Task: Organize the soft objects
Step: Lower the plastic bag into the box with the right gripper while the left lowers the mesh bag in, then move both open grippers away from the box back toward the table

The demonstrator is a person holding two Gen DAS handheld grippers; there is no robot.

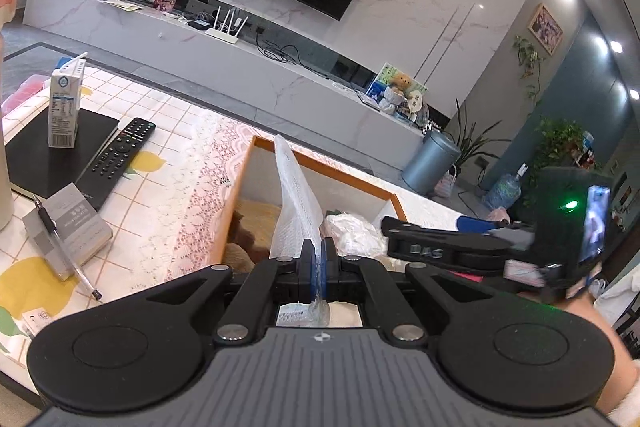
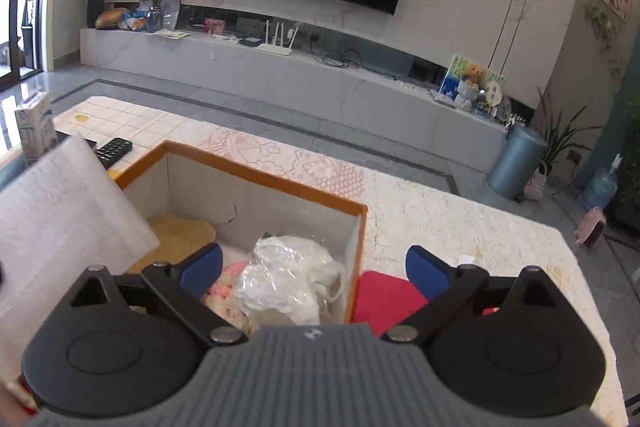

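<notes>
Left hand-held gripper (image 1: 319,269): pads pinched tight on a white foam sheet (image 1: 298,199), which stands upright ahead of it over the box (image 1: 240,179) on the counter (image 1: 168,155). Right hand-held gripper (image 2: 314,269): jaws spread wide, nothing between the pads; plastic bag (image 2: 288,279) in the box just below, red cloth (image 2: 384,295) beside its right finger.

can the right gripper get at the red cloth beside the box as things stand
Probably yes. The right gripper is open and empty, and the red cloth lies uncovered on the table just outside the box wall, right beneath its right finger. The left gripper, holding the foam sheet, stays clear.
</notes>
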